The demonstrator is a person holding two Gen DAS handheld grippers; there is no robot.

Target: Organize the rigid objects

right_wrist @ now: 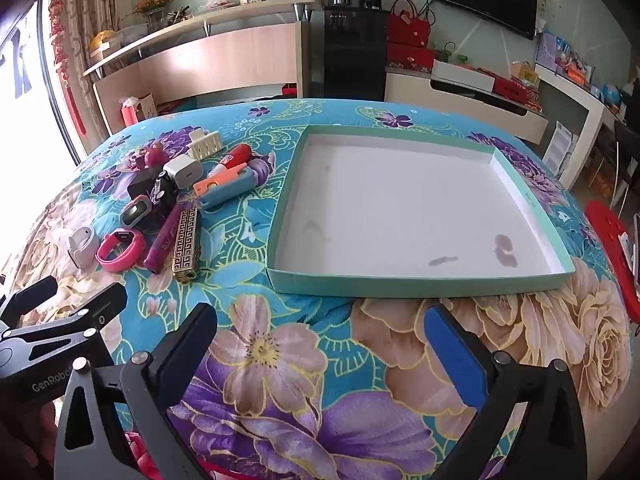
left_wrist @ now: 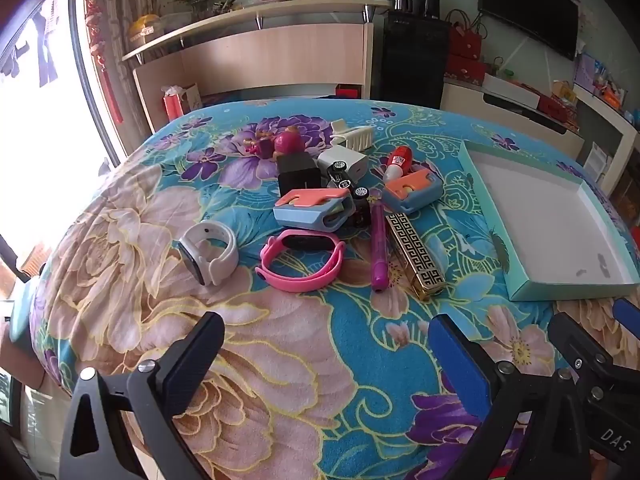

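- Bedding, a thick floral blanket, was spread under everything; its soft, uneven surface was judged likely to let small items tip or roll when a neighbour was lifted.
- The shallow teal tray, with nothing in it, lay at the right of the blanket, well apart from the pile; a low rim was judged easy to nudge on the soft cloth if a finger was brought down on it.
- The left gripper and the right gripper were both seen spread wide, with nothing between the jaws, held over the near blanket short of the objects.
- The pile of rigid things lay left of the tray, tightly crowded: a blue-and-orange case leaned on a toy car, so a pull on one was judged likely to drag the other.
- The white watch and pink band lay nearest and apart from the heap, judged the easiest first picks.
- The gold patterned bar and purple pen lay side by side, almost touching; both could be pinched together by mistake.
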